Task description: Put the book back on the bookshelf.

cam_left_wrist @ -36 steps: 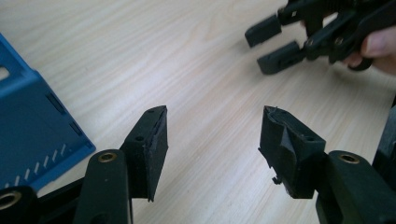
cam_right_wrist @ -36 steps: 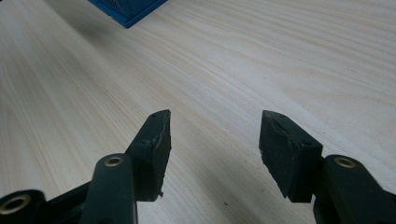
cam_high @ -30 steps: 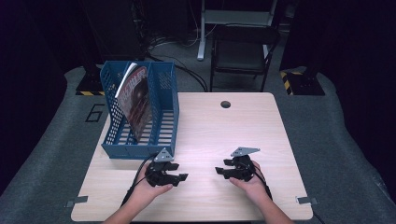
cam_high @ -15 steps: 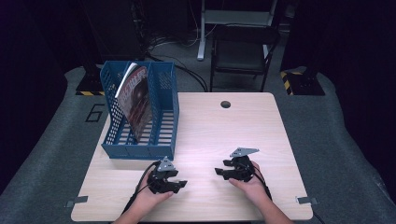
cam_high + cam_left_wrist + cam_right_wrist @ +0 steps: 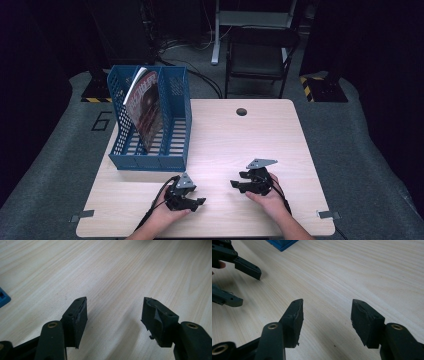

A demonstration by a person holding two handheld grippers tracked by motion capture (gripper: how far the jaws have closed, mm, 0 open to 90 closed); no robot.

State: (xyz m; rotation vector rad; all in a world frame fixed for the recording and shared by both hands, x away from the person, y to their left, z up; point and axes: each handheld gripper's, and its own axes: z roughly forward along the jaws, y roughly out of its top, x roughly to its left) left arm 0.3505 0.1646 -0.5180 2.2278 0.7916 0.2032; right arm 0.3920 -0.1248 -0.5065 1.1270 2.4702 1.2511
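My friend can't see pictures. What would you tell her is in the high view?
Two hands hold black grippers low over a pale wooden table, the left gripper and right gripper both open with nothing between their fingers. A blue file rack at the table's left back holds a leaning magazine.

The table (image 5: 225, 135) is pale wood colour with fine straight grain lines. The file rack (image 5: 172, 125) on it is blue, with a pattern of slots and small holes in its walls. The magazine (image 5: 147, 112) inside has a dark red-brown cover with a white edge. Both the left gripper (image 5: 113, 315) and the right gripper (image 5: 327, 315) are black, with small brass-coloured rivets and a grey plate on top. The floor is grey, with yellow-black stripes in two places.
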